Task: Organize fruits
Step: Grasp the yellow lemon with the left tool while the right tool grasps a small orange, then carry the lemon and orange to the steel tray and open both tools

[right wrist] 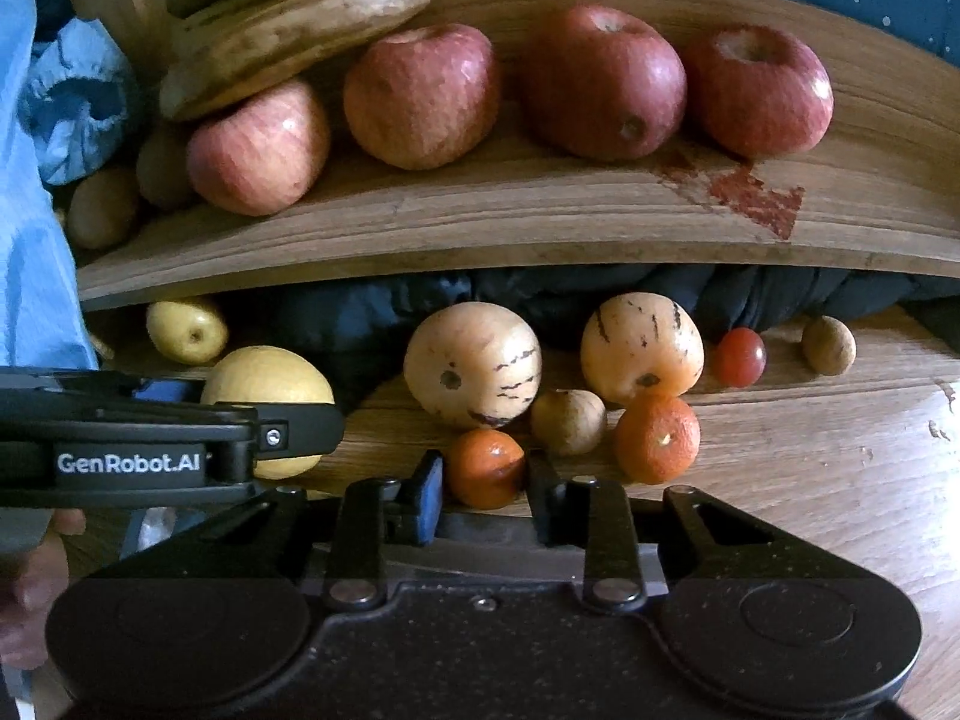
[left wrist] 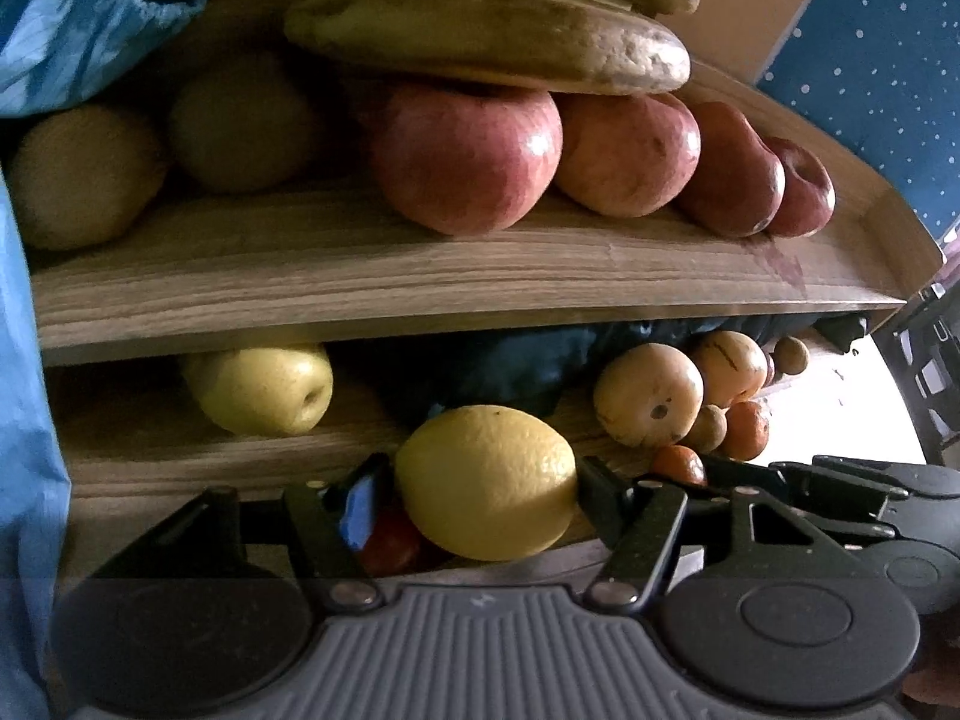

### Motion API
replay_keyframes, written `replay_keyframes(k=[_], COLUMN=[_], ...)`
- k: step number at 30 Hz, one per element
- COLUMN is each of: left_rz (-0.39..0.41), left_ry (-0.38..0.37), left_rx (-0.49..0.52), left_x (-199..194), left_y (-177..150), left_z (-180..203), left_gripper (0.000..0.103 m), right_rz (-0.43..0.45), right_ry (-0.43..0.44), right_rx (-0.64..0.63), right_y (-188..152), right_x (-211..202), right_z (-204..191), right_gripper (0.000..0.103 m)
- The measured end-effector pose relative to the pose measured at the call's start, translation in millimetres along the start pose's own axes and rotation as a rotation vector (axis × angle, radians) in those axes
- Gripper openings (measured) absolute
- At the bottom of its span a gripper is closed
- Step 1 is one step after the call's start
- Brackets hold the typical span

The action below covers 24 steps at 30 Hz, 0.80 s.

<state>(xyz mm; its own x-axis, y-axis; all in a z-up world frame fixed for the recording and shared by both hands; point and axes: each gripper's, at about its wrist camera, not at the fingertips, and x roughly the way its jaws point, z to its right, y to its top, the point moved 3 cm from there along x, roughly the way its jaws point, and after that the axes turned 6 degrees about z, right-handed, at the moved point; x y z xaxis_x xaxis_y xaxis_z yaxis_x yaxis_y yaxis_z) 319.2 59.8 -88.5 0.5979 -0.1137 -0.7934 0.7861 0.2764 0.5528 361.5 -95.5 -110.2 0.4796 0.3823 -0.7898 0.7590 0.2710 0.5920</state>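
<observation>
We grip two fruits on the wooden surface (right wrist: 780, 480), below the shelf's (right wrist: 480, 228) front edge.
Our left tongs (left wrist: 486, 483) clasp a lemon (left wrist: 486, 480); our right tongs (right wrist: 486, 471) pinch a small orange (right wrist: 486, 468). Apples (right wrist: 420, 96) sit on the shelf.

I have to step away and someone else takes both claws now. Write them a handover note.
Left claw: closed on the lemon at the lower level.
Right claw: closed on a small mandarin, low on the wooden surface.
On the upper shelf: four red apples, bananas, brownish fruits at the left.
Below: yellow pear, two striped pale melons, second mandarin, cherry tomato, small brown fruits.
Done: apples and bananas grouped above.
Left: place both held fruits, then sort the loose lower ones.
</observation>
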Motion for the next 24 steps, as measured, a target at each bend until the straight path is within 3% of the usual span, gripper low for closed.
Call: replay_keyframes(k=[15, 24], left_rz=[0.056, 0.067], left_ry=[-0.007, 0.007], left_rx=[-0.014, -0.036], left_x=[-28, -55], left_y=[-1, -22], left_z=[12, 22], left_gripper=[0.071, 0.071], right_rz=[0.052, 0.070], right_ry=[0.036, 0.079], right_rx=[-0.016, -0.052], right_y=[-6, -20], right_x=[-38, -63], right_z=[0, -2], right_gripper=[0.031, 0.031])
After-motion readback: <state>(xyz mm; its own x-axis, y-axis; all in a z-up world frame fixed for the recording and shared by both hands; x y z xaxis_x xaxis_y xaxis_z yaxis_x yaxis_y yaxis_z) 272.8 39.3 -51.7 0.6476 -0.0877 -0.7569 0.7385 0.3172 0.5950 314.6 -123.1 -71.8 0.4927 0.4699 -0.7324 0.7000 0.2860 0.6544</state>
